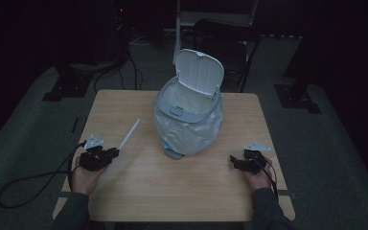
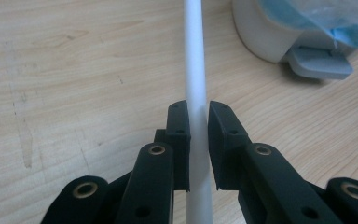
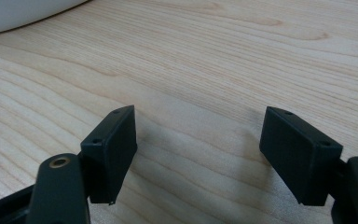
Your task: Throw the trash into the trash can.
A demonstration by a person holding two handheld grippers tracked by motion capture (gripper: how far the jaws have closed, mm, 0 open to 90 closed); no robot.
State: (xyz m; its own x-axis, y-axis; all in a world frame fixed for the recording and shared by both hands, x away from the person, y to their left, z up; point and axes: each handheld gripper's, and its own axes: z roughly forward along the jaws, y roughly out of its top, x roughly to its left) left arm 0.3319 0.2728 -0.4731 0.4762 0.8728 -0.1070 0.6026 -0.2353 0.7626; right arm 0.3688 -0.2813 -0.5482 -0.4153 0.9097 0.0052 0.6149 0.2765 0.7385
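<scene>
Up close, left tool (image 2: 198, 135) clamps the white rod (image 2: 195, 70); right tool (image 3: 198, 154) gapes over bare table (image 3: 214, 60)

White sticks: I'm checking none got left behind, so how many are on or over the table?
1. The white stick is clamped in the left gripper at the table's left side, pointing toward the lidded bin. Another could be hidden behind or inside the bin.
</scene>
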